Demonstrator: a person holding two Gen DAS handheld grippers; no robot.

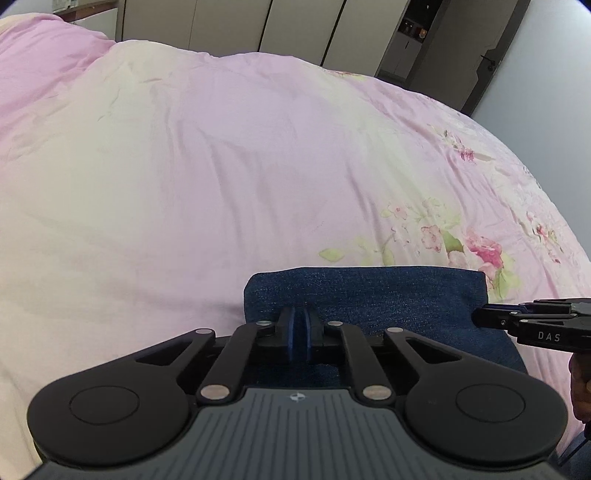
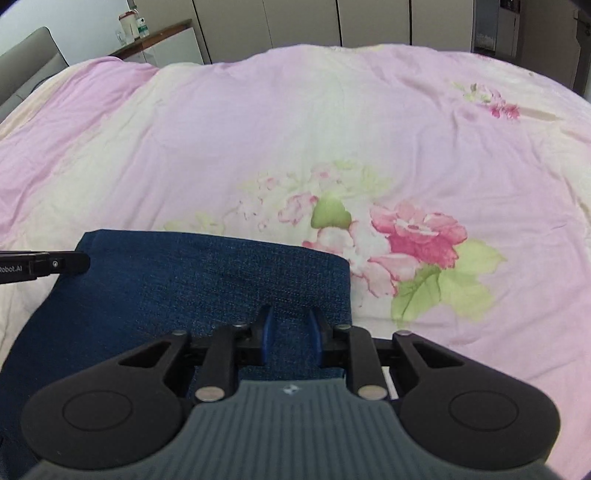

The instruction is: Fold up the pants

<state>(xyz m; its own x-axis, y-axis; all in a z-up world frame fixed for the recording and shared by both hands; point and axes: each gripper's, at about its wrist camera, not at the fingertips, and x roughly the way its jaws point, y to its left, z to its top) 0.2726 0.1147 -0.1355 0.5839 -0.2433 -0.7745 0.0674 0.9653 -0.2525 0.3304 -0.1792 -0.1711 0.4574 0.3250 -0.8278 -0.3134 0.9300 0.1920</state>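
While the dark blue denim pants [image 2: 207, 280] lay folded into a flat block at the near edge of a bed, both grippers hung over them, pointing steeply down. The bed was covered by a pink floral duvet [image 2: 332, 122] with a large rose print just beside the pants' right edge. The left gripper [image 1: 300, 332] sat above the left part of the denim with its blue pads drawn together — only a thin dark line showed between them, and no cloth could be seen pinched there. The right gripper [image 2: 290, 332] stood over the right part of the fabric, close to its right edge; its jaws were apart by a narrow gap, through which bare denim showed, and the pads did not press on anything — so it held nothing. In the left wrist view the right gripper reached in from the right edge above the pants' right side. Pale wardrobe doors [image 1: 229, 26] stood beyond the bed, and a white container [image 2: 128, 23] sat on a wooden ledge at far left.
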